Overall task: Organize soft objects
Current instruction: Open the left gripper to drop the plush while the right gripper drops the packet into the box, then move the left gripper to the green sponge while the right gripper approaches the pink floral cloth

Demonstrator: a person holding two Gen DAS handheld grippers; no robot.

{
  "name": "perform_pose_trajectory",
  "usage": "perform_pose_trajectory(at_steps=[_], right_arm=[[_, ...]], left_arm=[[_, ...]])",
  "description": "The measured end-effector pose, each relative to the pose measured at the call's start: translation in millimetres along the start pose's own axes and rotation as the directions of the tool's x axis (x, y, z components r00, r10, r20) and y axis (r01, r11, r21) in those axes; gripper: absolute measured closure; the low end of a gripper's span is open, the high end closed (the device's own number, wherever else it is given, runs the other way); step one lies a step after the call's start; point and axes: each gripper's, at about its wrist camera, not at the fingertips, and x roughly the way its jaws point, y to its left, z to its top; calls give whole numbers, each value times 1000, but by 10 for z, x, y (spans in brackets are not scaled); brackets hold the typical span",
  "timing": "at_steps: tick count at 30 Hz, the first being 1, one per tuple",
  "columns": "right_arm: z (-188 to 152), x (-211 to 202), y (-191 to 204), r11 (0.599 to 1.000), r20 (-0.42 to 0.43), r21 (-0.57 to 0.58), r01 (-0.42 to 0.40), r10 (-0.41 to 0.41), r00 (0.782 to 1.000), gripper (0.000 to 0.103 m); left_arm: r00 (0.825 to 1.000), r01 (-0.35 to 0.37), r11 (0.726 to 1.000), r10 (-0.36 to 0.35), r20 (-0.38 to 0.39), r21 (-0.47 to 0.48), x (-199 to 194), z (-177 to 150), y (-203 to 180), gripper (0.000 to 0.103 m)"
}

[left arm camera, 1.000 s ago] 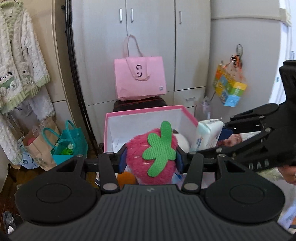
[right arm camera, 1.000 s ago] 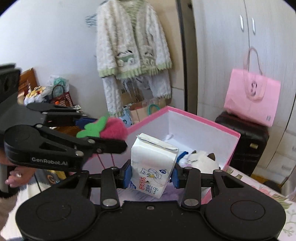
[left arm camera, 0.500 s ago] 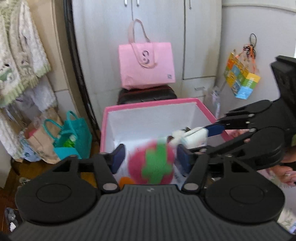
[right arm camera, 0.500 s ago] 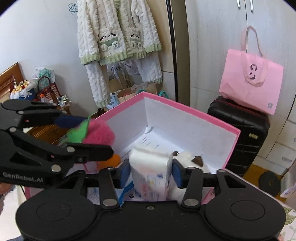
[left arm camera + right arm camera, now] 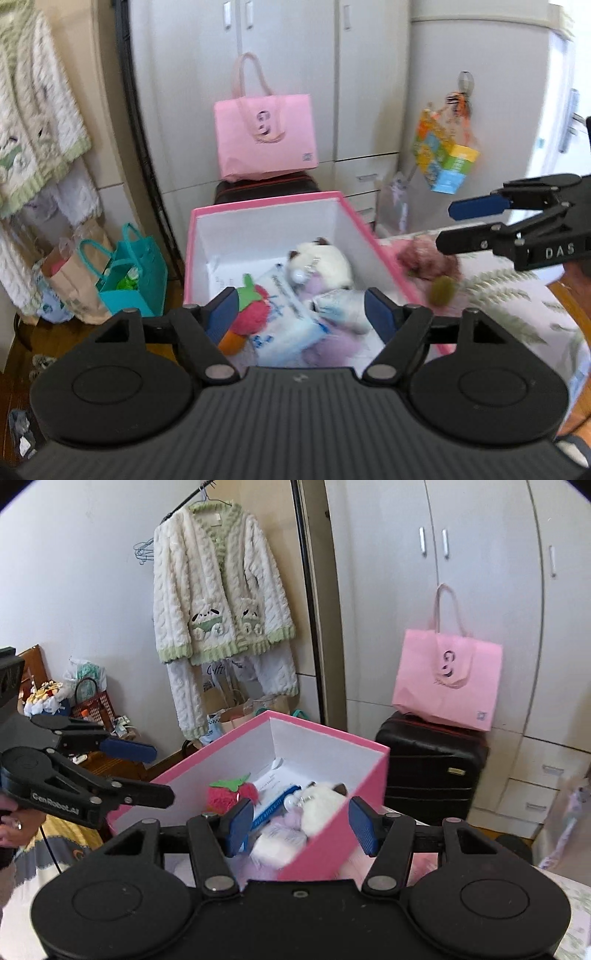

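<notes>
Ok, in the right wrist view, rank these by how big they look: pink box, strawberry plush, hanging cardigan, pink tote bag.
Largest to smallest as they appear:
1. pink box and hanging cardigan: look alike in size, and the box is nearer, so I won't rank them
2. pink tote bag
3. strawberry plush

Legible markings, as recorded:

1. "DAS" in pale capitals stood on the side of the right gripper (image 5: 476, 225), seen from the left wrist view.
2. "GenRobot.AI" in white letters, slightly blurred, stood on the arm of the left gripper (image 5: 153, 775), seen from the right wrist view.
3. A dark curled figure resembling "8" or "S" was printed on the pink tote bag (image 5: 448, 685); a small square code sat at its lower corner, unreadable.
4. Blue print on the tissue pack (image 5: 286, 317) in the pink box (image 5: 258, 208) was too blurred to read.
</notes>
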Motion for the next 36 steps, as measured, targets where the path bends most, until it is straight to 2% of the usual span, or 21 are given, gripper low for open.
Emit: perform_pose_trajectory(at_steps=[9,13,17,19,25,33,36], right_arm=[[-282,-735,-94,996,-1,10,92,-92,996,40],[-402,-959,-151,995,-1,28,97,-97,995,40],[-549,-1128,-236,994,-4,70,86,-86,996,40],[-599,-1163,-283,993,-7,90,82,-82,997,40],[-630,-1118,-466,991,-13,108,84,-83,996,40],[-634,-858,-797,990,-17,119,71,-70,997,40],[-626,-715,-940,991,-12,113,65,-64,998,40]], left_arm=[[994,106,990,-107,8,88,-354,-116,-539,27],[987,157,979,-160,8,132,-419,-189,-808,27],[984,174,967,-180,15,186,-424,-255,-1096,27],[982,182,964,-186,6,192,-369,-276,-1219,27],[973,232,964,-229,-41,130,-21,-300,-1518,27],[982,174,981,-180,59,89,334,-264,-1816,28],[983,161,984,-167,74,76,499,-238,-1867,29]])
